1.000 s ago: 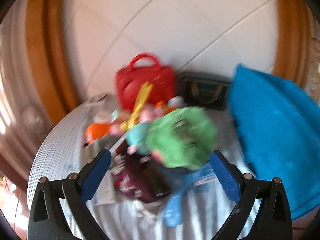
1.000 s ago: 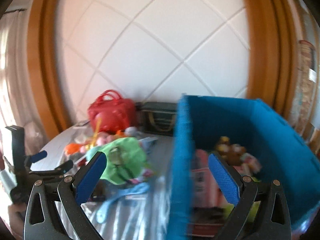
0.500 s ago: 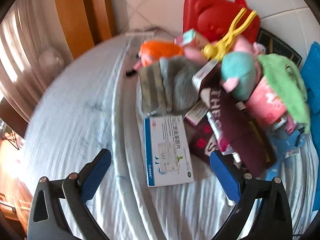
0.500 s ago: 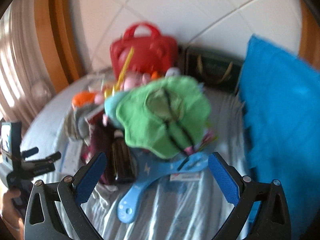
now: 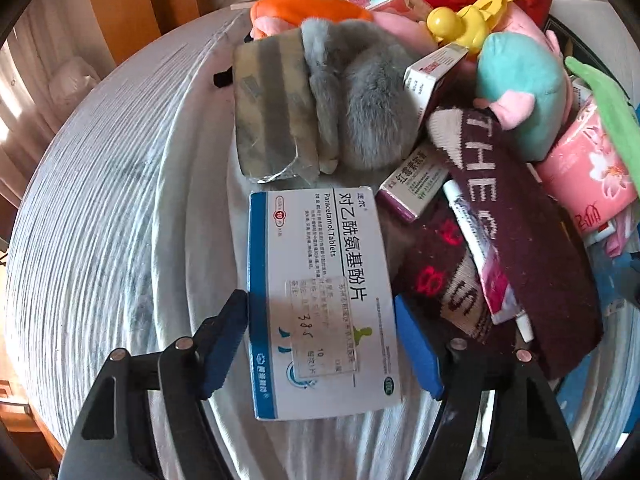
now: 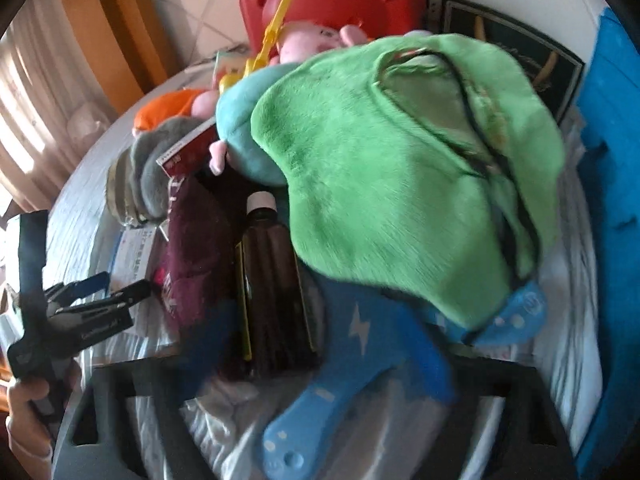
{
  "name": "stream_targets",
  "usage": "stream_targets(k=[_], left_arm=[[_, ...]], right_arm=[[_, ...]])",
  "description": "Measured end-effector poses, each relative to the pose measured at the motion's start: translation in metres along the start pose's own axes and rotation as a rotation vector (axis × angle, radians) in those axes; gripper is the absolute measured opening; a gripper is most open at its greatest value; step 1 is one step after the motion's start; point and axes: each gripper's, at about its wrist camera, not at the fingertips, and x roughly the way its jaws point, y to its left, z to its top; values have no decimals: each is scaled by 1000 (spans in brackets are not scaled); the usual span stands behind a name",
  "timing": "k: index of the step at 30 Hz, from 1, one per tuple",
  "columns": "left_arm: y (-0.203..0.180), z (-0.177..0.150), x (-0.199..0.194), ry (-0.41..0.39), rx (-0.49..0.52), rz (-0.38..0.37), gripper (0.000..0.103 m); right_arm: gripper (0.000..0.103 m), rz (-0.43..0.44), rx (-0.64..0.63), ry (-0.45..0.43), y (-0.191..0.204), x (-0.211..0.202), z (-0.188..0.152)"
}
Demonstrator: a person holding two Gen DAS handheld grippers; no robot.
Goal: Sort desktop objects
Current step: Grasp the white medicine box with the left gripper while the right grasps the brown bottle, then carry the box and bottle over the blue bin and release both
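Note:
A white and blue paracetamol box (image 5: 320, 300) lies flat on the white cloth. My left gripper (image 5: 320, 344) has closed in on it, a blue pad against each long side. In the right wrist view a brown medicine bottle (image 6: 276, 280) lies under the edge of a green plush cloth (image 6: 400, 184), on a light blue paddle (image 6: 352, 368). My right gripper (image 6: 320, 360) is low over the bottle and paddle; its fingers are motion-blurred, so their spacing is unclear. The left gripper also shows in that view (image 6: 96, 292).
The pile holds a maroon knit cloth (image 5: 520, 240), grey fur piece (image 5: 360, 100), small medicine boxes (image 5: 416, 188), a teal plush (image 5: 524, 88), yellow tongs (image 5: 480, 4) and a red case (image 6: 332, 4). A blue bin (image 6: 616, 200) stands at the right.
My left gripper has dropped onto the paracetamol box and narrowed around it. My right gripper has moved down and closer to the bottle and paddle.

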Motion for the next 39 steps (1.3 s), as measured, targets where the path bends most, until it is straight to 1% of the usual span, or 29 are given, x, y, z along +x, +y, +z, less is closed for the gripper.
stream_targets(k=[1, 3, 7, 11, 13, 14, 15, 18, 20, 22, 25, 27, 30, 33, 35, 38, 39], left_arm=[[0, 0, 3, 8, -5, -5, 73], [2, 0, 5, 8, -15, -22, 73], [0, -1, 5, 13, 10, -22, 74], [-4, -9, 2, 73, 27, -4, 73], [-8, -14, 1, 64, 43, 11, 74], [-8, -15, 1, 63, 37, 10, 73], [-8, -15, 0, 65, 28, 11, 72], [-7, -20, -5, 72, 20, 17, 71], [-6, -26, -18, 49, 30, 23, 71], [-5, -32, -34, 19, 37, 32, 71], [-4, -37, -59, -19, 33, 8, 71], [-6, -40, -77, -54, 42, 4, 71], [-9, -45, -105, -112, 56, -24, 71], [-29, -41, -130, -177, 87, -55, 71], [-35, -37, -148, -212, 106, -77, 71], [-48, -32, -176, -266, 147, -117, 71], [-60, -24, -190, -284, 161, -130, 71]], right_arm=[[54, 0, 0, 17, 0, 7, 3], [54, 20, 1, 45, 1, 18, 8], [55, 64, -12, 88, 7, 32, 13], [56, 60, -55, 143, 20, 44, 14], [55, 62, -56, 172, 22, 52, 12], [53, 72, -48, 183, 22, 56, 12], [53, 85, -38, 197, 21, 62, 11], [52, 83, -38, 204, 23, 65, 11], [52, 60, -49, 179, 24, 54, 9], [52, 63, -48, 146, 22, 37, 7], [51, 69, -43, 98, 20, 11, 3], [51, 74, -42, 68, 19, -8, 0], [51, 70, -43, 14, 19, -38, -2], [52, 73, -35, -51, 17, -68, -2], [52, 66, -25, -105, 18, -91, 0], [52, 33, -11, -204, 14, -134, 0], [52, 23, -2, -236, 12, -147, -2]])
